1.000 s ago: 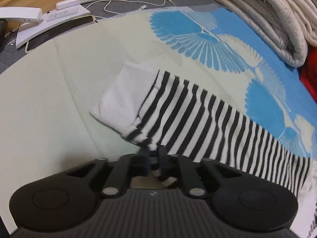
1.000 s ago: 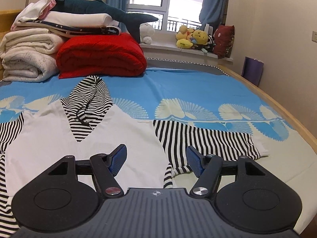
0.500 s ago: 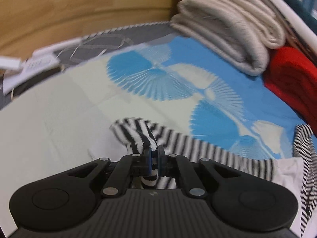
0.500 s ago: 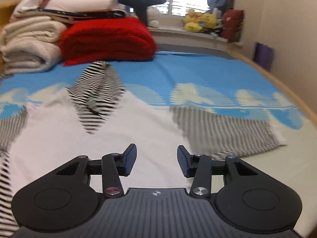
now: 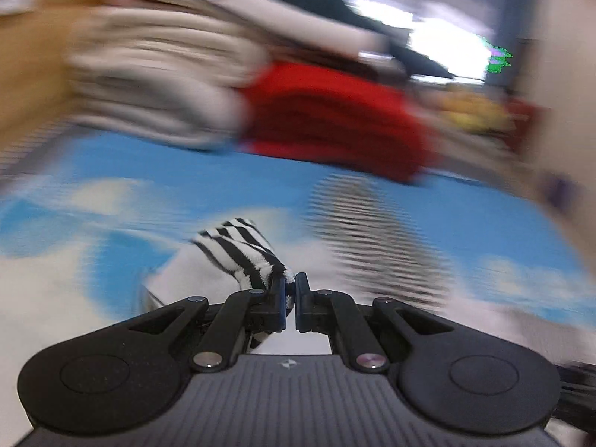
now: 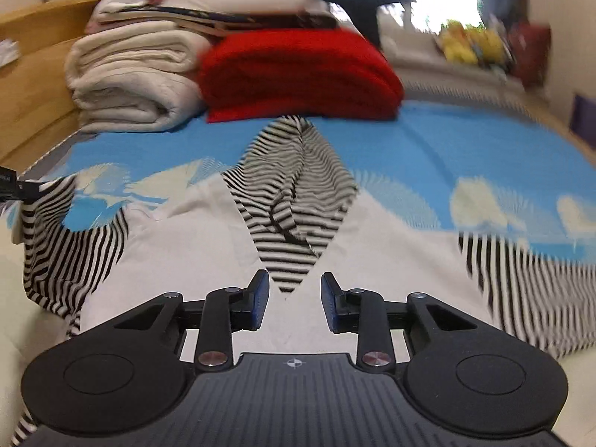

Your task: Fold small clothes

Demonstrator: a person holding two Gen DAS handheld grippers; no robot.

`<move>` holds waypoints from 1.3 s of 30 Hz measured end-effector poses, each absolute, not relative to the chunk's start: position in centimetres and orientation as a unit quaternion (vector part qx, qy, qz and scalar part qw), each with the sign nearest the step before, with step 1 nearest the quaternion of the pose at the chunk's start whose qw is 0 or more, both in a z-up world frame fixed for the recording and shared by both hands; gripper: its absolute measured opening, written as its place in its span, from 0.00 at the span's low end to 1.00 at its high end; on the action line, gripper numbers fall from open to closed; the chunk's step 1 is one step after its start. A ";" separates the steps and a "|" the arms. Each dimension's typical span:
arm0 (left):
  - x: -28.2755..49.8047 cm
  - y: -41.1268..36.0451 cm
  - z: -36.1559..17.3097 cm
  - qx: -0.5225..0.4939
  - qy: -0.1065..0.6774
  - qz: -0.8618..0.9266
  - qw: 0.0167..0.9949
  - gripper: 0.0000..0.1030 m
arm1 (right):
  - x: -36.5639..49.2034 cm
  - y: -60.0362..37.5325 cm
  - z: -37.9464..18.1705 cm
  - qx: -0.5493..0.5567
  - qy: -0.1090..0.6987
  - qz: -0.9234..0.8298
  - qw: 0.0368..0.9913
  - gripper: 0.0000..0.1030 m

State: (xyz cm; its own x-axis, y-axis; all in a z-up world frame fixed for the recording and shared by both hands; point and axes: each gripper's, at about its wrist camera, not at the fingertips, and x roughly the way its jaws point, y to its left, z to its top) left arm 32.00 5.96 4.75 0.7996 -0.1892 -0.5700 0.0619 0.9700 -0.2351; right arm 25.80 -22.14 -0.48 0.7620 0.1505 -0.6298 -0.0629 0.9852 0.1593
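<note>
A small white top with black-and-white striped sleeves and hood (image 6: 372, 246) lies flat on the bed. My left gripper (image 5: 289, 292) is shut on the striped left sleeve (image 5: 242, 253) and holds it lifted; the view is badly blurred. In the right wrist view the lifted sleeve (image 6: 56, 223) shows at the far left. My right gripper (image 6: 294, 298) is open and empty, low over the white chest just below the striped hood (image 6: 294, 186). The right sleeve (image 6: 529, 283) lies flat to the right.
A blue and cream fan-patterned sheet (image 6: 447, 156) covers the bed. Folded cream blankets (image 6: 126, 78) and a red blanket (image 6: 298, 74) are stacked at the back. Plush toys (image 6: 473, 44) sit on the sill. A wooden bed frame (image 6: 33, 85) runs along the left.
My left gripper has lifted the striped sleeve and swung right, toward the garment's middle. My right gripper has moved left and forward over the chest, its jaws somewhat narrower.
</note>
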 end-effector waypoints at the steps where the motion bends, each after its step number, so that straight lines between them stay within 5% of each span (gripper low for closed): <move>1: 32.2 4.5 4.9 -0.122 0.322 -0.134 0.929 0.06 | 26.1 -22.5 -0.6 0.071 0.344 0.054 0.935 0.31; 6: 33.1 3.8 5.1 -0.174 0.319 -0.219 0.905 0.28 | 26.9 -26.0 -1.7 0.120 0.363 0.001 0.924 0.31; 16: 37.5 9.8 -0.8 -0.174 0.445 0.040 0.878 0.28 | 27.7 -26.0 -4.7 0.170 0.388 0.043 0.905 0.38; 34: 37.6 12.2 -0.5 -0.191 0.461 0.049 0.865 0.28 | 28.7 -13.8 -9.0 -0.090 0.433 0.195 0.875 0.41; 39: 37.9 12.8 -0.1 -0.192 0.460 0.053 0.865 0.28 | 29.1 -15.4 -8.1 -0.056 0.418 0.166 0.891 0.00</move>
